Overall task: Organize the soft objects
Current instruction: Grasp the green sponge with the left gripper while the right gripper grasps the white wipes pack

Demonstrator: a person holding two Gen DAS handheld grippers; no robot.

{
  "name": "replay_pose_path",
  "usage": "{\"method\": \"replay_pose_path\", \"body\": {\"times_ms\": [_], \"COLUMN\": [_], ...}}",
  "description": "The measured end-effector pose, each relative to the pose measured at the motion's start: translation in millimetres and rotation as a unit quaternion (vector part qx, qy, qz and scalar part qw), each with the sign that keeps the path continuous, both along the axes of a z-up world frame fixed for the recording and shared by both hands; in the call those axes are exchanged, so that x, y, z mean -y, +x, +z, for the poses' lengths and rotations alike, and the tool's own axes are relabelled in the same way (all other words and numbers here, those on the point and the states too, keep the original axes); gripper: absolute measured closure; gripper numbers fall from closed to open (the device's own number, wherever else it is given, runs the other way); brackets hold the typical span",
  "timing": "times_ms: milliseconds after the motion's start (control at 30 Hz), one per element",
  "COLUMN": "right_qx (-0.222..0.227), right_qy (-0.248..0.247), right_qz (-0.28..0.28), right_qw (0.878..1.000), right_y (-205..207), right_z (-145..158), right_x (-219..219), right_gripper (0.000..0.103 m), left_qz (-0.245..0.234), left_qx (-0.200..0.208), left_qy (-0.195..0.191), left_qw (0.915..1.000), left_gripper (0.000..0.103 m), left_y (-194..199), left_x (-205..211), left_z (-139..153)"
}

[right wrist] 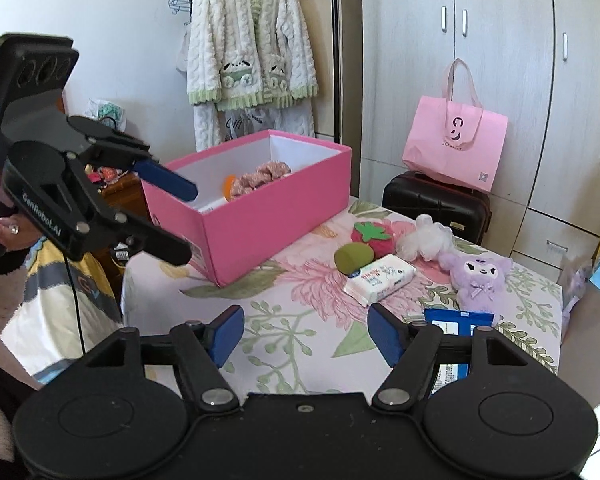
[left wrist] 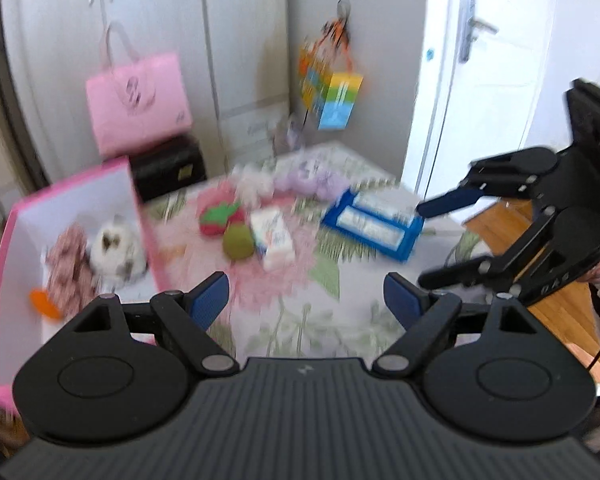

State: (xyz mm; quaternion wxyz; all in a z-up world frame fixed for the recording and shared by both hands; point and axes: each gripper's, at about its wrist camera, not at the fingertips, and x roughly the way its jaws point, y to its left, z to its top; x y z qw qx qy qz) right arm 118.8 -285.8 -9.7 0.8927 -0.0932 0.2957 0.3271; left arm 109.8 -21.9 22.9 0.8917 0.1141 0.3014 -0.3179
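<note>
Partly done: the open pink cardboard box (right wrist: 256,216), left of both tongs, holds a white plush (left wrist: 116,250) and pink knit item (right wrist: 260,176). Left tongs (left wrist: 306,300) and right tongs (right wrist: 306,336) are released, empty. Ahead on the floral surface (right wrist: 300,320) remain a strawberry plush (right wrist: 370,236), green plush (right wrist: 350,258) and purple plush (right wrist: 476,280).

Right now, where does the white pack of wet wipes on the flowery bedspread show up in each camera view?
Left wrist view: white pack of wet wipes, centre, just right of the green round plush toy.
Right wrist view: the pack sits right of centre, in front of that toy.
Shared landmark: pink cardboard box.
</note>
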Motion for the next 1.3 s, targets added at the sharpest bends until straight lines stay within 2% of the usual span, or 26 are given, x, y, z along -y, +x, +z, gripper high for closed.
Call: {"method": "replay_pose_path", "body": {"times_ms": [133,267,367,500,600,700,800,867,967,1067,1167,1300], "right_qx": [0.002,0.0,0.005,0.002,-0.004,0.017,0.014,0.01,0.02,0.026,0.035,0.019], "right_qy": [-0.001,0.001,-0.005,-0.014,-0.02,-0.045,-0.034,-0.029,-0.05,-0.067,-0.087,-0.089], "right_qz": [0.008,0.02,0.029,0.052,0.064,0.073,0.099,0.111,0.135,0.156,0.168,0.165], "right_qw": [1.0,1.0,1.0,0.999,0.998,0.996,0.994,0.993,0.989,0.985,0.981,0.982], "right_y": [13,29,43,66,88,110,131,146,158,167,173,184], "right_z": [-13,-27,-38,-53,-62,-69,-72,-75,-81,-88,-98,-102], "right_x": [4,6,6,4,3,2,5,4,-4,-14,-22,-27], "right_gripper": [0.026,0.022,0.022,0.021,0.02,0.02,0.016,0.014,0.014,0.012,0.012,0.011], "left_qz": [0.013,0.022,0.033,0.048,0.079,0.112,0.138,0.145,0.161,0.169,0.187,0.202], "left_qx": [0.031,0.035,0.019,-0.016,-0.036,-0.033,-0.049,-0.057,-0.082,-0.116,-0.107,-0.123], "left_qy": [0.01,0.017,0.019,0.002,-0.01,0.005,0.014,0.002,-0.015,-0.039,-0.049,-0.073], "left_qw": [0.9994,0.999,0.9991,0.9987,0.9962,0.9932,0.9892,0.9878,0.9835,0.978,0.9752,0.9689], "left_gripper": [0.019,0.019,0.019,0.019,0.021,0.021,0.022,0.023,0.029,0.03,0.031,0.046], "left_y": [8,24,41,70,95,116,138,151,166,178,178,180], "left_x": [13,24,31,41,47,53,58,57,52,48,48,43], "left_z": [-10,-22,-32,-48,-61,-73,-83,-87,-95,-104,-109,-118]}}
